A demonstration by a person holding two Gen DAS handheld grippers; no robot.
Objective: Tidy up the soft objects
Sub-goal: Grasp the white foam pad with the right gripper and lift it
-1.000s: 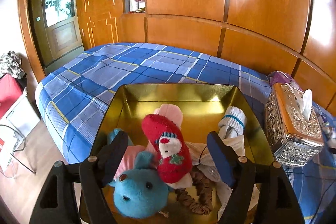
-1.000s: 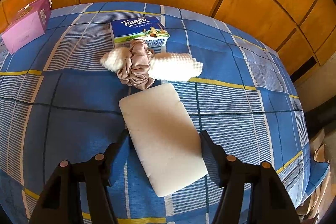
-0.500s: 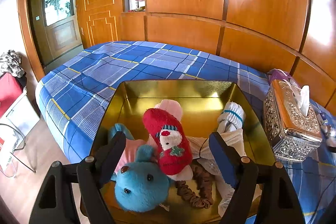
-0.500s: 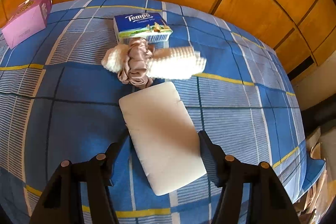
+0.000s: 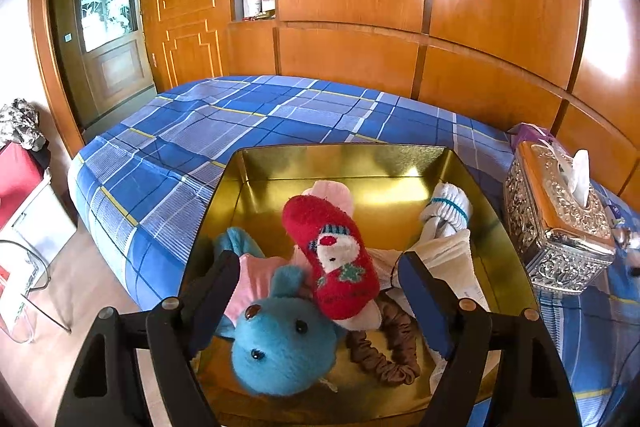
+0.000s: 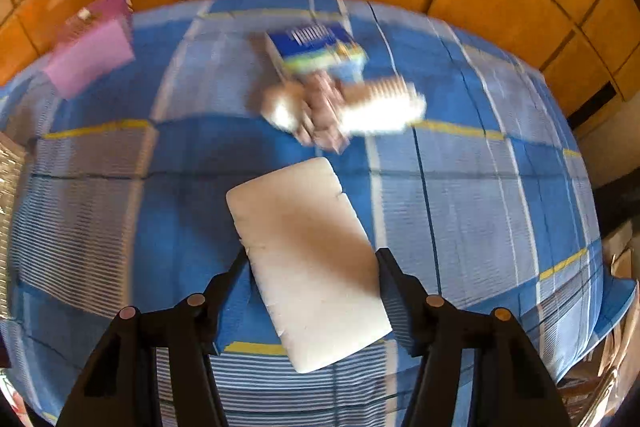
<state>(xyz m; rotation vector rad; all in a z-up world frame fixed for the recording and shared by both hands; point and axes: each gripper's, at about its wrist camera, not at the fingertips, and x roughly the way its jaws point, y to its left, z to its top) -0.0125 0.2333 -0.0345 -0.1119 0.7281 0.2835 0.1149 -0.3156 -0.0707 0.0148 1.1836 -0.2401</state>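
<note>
In the left wrist view a gold tin (image 5: 340,149) sits on the blue plaid bed and holds soft things. Among them are a blue plush toy (image 5: 280,343), a red snowman sock (image 5: 332,255), a white striped sock (image 5: 448,207) and a brown scrunchie (image 5: 380,357). My left gripper (image 5: 316,259) hangs open above them and grips nothing. In the right wrist view my right gripper (image 6: 312,255) is shut on a white foam pad (image 6: 308,259), which stays sharp over the blurred bed. Farther off lie a mauve scrunchie (image 6: 320,107) and a fluffy white sock (image 6: 380,107).
An ornate silver tissue box (image 5: 556,227) stands right of the tin. A blue tissue pack (image 6: 316,47) and a pink box (image 6: 92,55) lie near the wooden wall panels. The bed's edge drops to the floor on the left of the tin.
The right gripper has risen with the white pad, and the bed behind it now looks smaller and blurred. The left gripper's jaws stand slightly wider; the tin's contents are unchanged.
</note>
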